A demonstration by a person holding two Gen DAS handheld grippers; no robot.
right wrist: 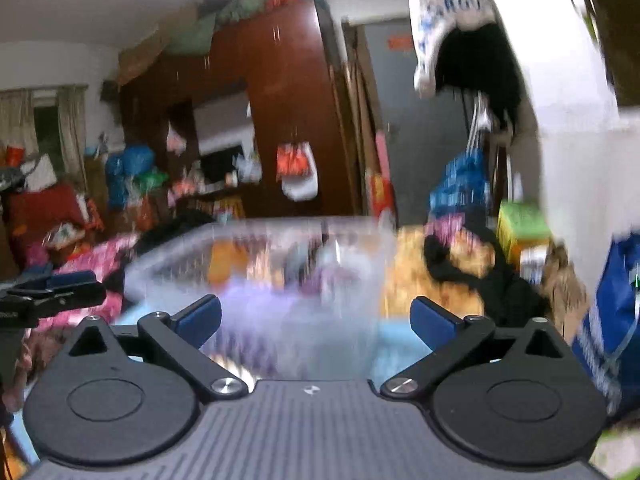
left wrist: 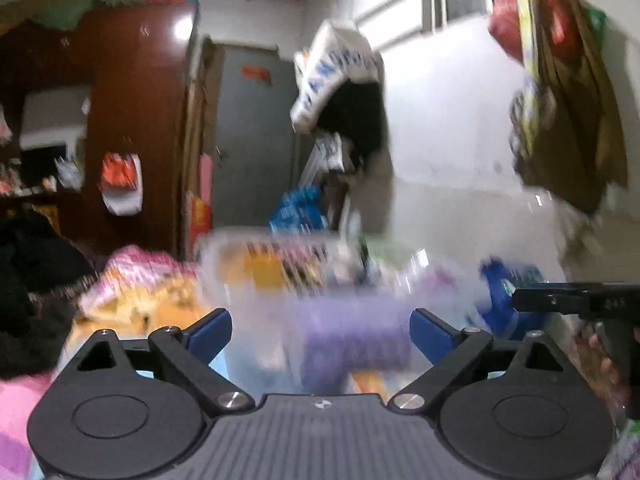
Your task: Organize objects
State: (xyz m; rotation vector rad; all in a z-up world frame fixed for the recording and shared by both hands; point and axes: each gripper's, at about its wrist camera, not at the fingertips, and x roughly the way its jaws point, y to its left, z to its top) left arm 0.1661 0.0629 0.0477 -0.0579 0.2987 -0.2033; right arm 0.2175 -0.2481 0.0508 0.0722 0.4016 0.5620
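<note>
My two hand-held grippers face a clear plastic storage bin (left wrist: 304, 320) heaped with household odds and ends, in a cluttered bedroom. My left hand-held gripper (left wrist: 322, 332) stands released, blue pads spread wide with nothing pressed between them; my right hand-held gripper (right wrist: 316, 322) is likewise spread and empty. I judge both are opened this wide to take the bin by its near rim from two sides, since it is too broad for one. The bin sits just ahead of both, on what appears to be a bed strewn with pink and yellow bedding (left wrist: 140, 280). Through the blur its long axis seems to run across my view, rim upward, though I cannot tell exactly. A dark wooden wardrobe (right wrist: 280, 120) stands behind.
</note>
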